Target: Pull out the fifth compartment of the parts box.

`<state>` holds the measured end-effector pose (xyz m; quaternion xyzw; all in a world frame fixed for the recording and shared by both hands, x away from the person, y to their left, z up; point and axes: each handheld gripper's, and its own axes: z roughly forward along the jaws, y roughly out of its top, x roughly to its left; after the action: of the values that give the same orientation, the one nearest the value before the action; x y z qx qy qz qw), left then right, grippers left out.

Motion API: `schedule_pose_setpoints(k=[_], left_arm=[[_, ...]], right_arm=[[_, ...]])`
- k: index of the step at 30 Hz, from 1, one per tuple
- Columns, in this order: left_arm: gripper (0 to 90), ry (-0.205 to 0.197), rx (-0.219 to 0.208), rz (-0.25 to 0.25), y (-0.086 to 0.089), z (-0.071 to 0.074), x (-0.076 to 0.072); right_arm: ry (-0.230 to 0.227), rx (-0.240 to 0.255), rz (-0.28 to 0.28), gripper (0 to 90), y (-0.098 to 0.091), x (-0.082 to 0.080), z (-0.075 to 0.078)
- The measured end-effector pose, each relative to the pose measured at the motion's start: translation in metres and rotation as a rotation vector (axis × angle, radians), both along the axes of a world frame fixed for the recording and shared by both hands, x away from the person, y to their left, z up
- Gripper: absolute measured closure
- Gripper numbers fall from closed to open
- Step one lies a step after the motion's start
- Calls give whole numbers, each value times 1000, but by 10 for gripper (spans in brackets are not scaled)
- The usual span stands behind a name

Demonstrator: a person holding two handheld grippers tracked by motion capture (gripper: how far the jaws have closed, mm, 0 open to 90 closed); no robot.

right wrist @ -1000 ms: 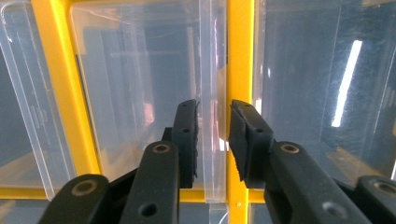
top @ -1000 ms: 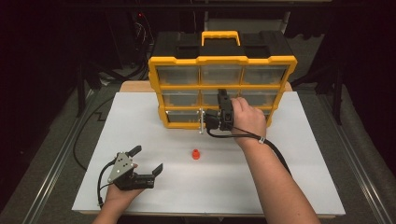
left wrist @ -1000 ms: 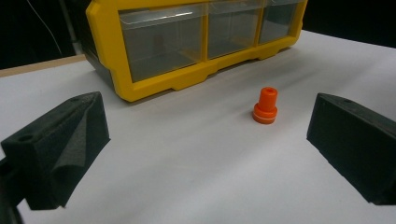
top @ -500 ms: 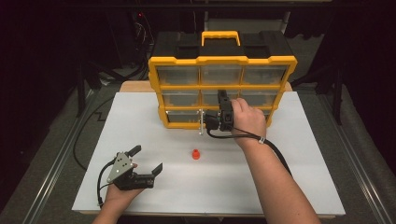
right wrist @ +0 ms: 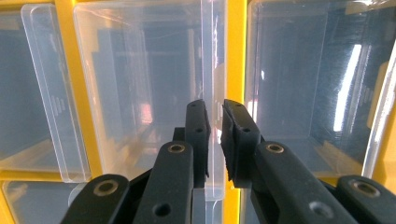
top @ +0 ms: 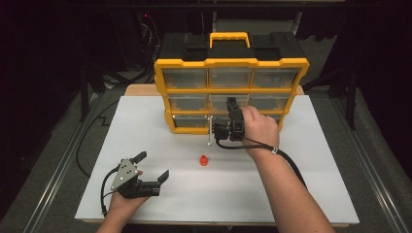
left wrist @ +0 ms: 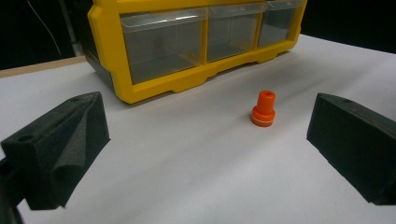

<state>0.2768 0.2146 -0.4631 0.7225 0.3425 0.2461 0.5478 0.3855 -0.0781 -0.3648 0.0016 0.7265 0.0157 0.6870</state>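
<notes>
At the far edge of the white bench [top: 301,160] stands a yellow drawer cabinet [top: 231,62] with a black top and a yellow carry handle, its back hanging over the bench's rim and dark floor lying beyond on every side. Open white surface runs wide in front of it; a small orange cap [top: 204,160] stands upright there alone, well apart from the cabinet and from both hands. The left gripper [top: 151,167] rests near the front left corner of the bench, jaws spread wide with nothing between them; seen along those jaws, the orange cap [left wrist: 264,108] sits between and beyond them, untouched. The right gripper [right wrist: 215,135] is up against the cabinet's bottom row, its jaws having just been closing and now pinched on the clear front lip of a drawer [right wrist: 212,93], which stands edge-on between the pads. From above, the person's right hand covers most of that gripper and part of the lower drawers, so which drawer is gripped is hard to fix there. The drawers are clear plastic; those in the bottom row look empty, and the upper ones are too dim to judge.
</notes>
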Motion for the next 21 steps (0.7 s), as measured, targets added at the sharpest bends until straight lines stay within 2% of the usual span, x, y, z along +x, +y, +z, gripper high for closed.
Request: schedule_pose_setpoints(k=[5,7,8,11,14,17,18,21], left_arm=[[3,-3,0,0,1,0,0],[3,-2,0,1,1,0,0],[3,0,0,2,1,0,0],[3,2,0,2,0,0,0],[3,0,-1,1,0,0,0],[3,2,1,0,0,0,0],[3,3,3,-1,0,0,0],[3,4,3,0,0,-1,1]], right_arm=[[3,9,-2,799,0,0,0],[5,12,-5,702,0,2,2],[23,11,-7,594,0,3,2],[52,17,-7,507,0,5,2],[65,26,1,500,0,6,4],[87,38,-15,537,-2,9,6],[88,23,-20,557,-3,9,7],[95,25,-34,594,-5,9,6]])
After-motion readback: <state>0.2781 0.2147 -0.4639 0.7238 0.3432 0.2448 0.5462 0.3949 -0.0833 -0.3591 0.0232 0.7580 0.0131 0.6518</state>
